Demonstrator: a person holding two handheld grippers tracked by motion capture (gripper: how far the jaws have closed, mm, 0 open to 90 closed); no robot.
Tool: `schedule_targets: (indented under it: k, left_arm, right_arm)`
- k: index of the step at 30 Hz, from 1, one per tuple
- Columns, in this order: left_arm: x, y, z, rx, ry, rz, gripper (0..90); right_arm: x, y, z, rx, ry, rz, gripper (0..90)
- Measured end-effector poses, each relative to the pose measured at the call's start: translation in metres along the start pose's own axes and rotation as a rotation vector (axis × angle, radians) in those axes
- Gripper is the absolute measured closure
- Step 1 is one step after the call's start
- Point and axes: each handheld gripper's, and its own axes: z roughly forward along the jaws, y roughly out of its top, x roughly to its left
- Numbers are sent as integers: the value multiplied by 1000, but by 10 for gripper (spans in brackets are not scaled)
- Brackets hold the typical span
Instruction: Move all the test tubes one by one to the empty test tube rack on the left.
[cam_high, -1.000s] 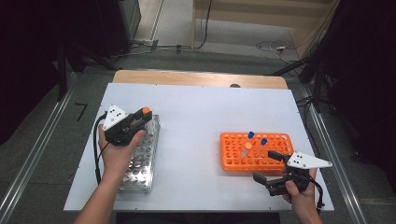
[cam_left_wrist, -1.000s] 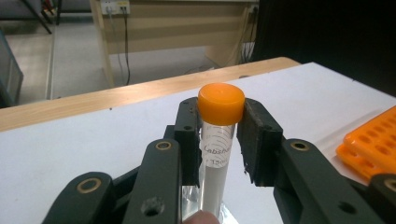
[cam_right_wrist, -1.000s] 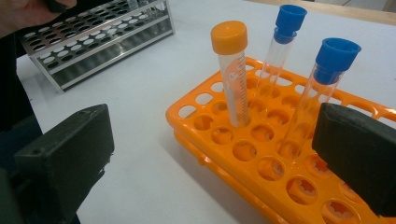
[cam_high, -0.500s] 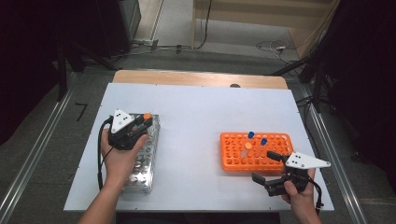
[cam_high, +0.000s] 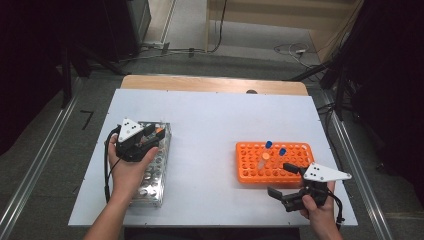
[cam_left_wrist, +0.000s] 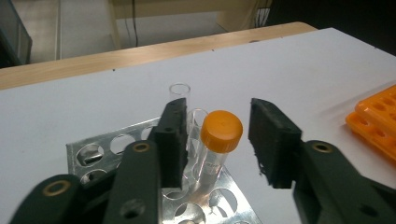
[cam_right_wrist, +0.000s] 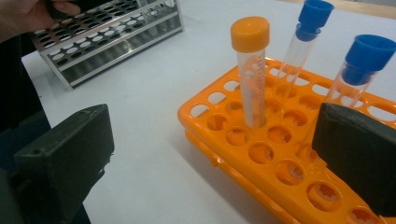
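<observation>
The left gripper (cam_left_wrist: 212, 144) has just been opening its jaws; they stand apart around the clear plastic tube with the orange cap (cam_left_wrist: 217, 144), not pressing it; the tube stands in a far hole of the shiny metal rack (cam_high: 150, 170) on the left; the near pad could bump the cap and tip the tube if the hand pulls away crooked; the right gripper (cam_high: 285, 181) waits open by the orange plastic rack (cam_high: 295, 150); no words can be read; the marks on that rack's orange-capped tube (cam_right_wrist: 252, 70) are too blurry

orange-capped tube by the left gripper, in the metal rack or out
In: the orange-capped tube stands upright in the metal rack, between the left gripper's just-opened jaws.
</observation>
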Motion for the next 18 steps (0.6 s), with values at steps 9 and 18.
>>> schedule_targets:
  k: [9,18]
  left_arm:
    - [-9,3,-17,-47,-89,-15,253]
    - [-34,1,-30,-69,-197,-3,138]
  right_arm:
    - [3,3,9,0,37,23,39]
    - [8,7,25,1,10,66,183]
